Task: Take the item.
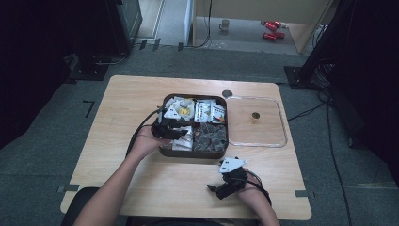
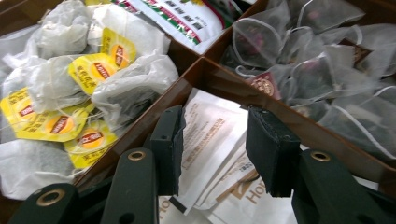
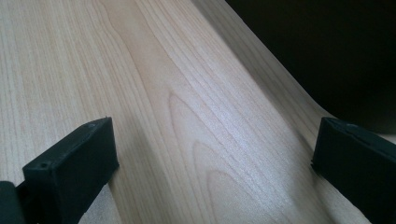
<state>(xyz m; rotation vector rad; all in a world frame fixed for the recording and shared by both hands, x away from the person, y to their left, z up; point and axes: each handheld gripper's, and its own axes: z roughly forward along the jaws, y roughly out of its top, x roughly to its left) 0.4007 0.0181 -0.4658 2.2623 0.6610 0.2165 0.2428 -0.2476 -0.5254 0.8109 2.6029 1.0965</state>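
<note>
My left gripper hangs over the near-left compartment of the brown box, its jaws partly spread on either side of a white paper sachet that stands a little proud of the stack. The pads are not pressing on it yet; there is air on both sides. My right gripper rests on the table near the front edge, well apart from the box, jaws wide and empty.

To do this pick well, I judge I should sink a touch lower so the pads meet the flat faces of one sachet and not its neighbours (they lie fanned and could come up together). Then I should close squarely, keeping clear of the wooden divider just beyond the tips, and lift straight up.

As for writing: the yellow tags on the tea bags in the far-left compartment carry a red Lipton-style mark, though the letters are too small to read with certainty. The sachets show brown print starting "Ho", the rest hidden by my jaw. The green and red packet bears lines of small characters I cannot make out. The clear lid lies just beside the box on its right.
</note>
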